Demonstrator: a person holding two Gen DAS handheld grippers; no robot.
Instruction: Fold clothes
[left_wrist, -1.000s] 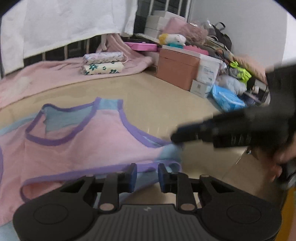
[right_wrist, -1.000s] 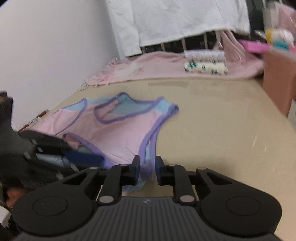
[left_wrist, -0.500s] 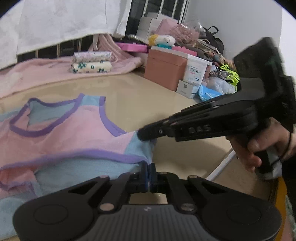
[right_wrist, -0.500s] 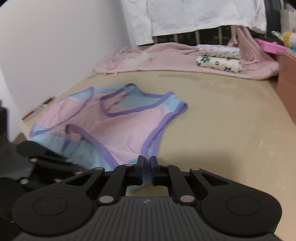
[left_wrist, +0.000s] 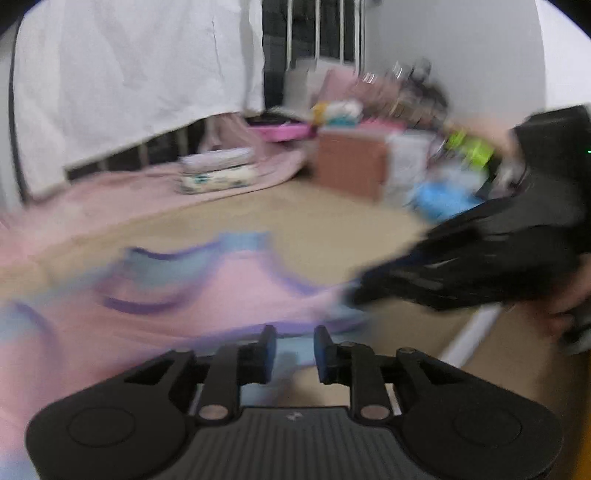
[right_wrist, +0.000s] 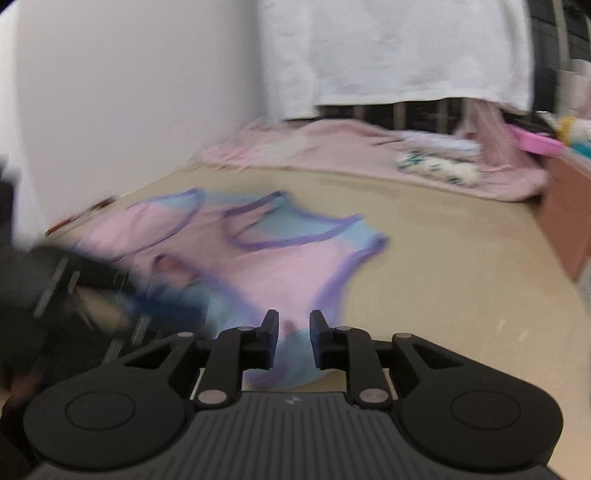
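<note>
A pink sleeveless top (left_wrist: 229, 291) with light-blue panels and purple trim lies on the beige table (left_wrist: 332, 229), neckline away from me. In the blurred left wrist view, my left gripper (left_wrist: 294, 334) hangs over the near blue hem. Its jaws are opening, and the pads stand apart from the cloth. The right gripper (left_wrist: 354, 295) reaches in from the right to the top's corner. In the right wrist view, my right gripper (right_wrist: 293, 321) is opening too, with the top (right_wrist: 280, 269) showing in the gap below. The left gripper (right_wrist: 166, 306) is a dark blur at the left.
Two folded garments (left_wrist: 218, 171) are stacked on a pink blanket (left_wrist: 110, 192) at the table's far side, under a hanging white sheet (left_wrist: 129, 74). A brown box (left_wrist: 351, 162) and cluttered items stand at the right. The table's edge runs close by on the right, below the right gripper.
Half a second ago both grippers were shut on the top's near hem; now both sets of jaws have parted and let go. Both hands shifted sideways, blurring the views.
</note>
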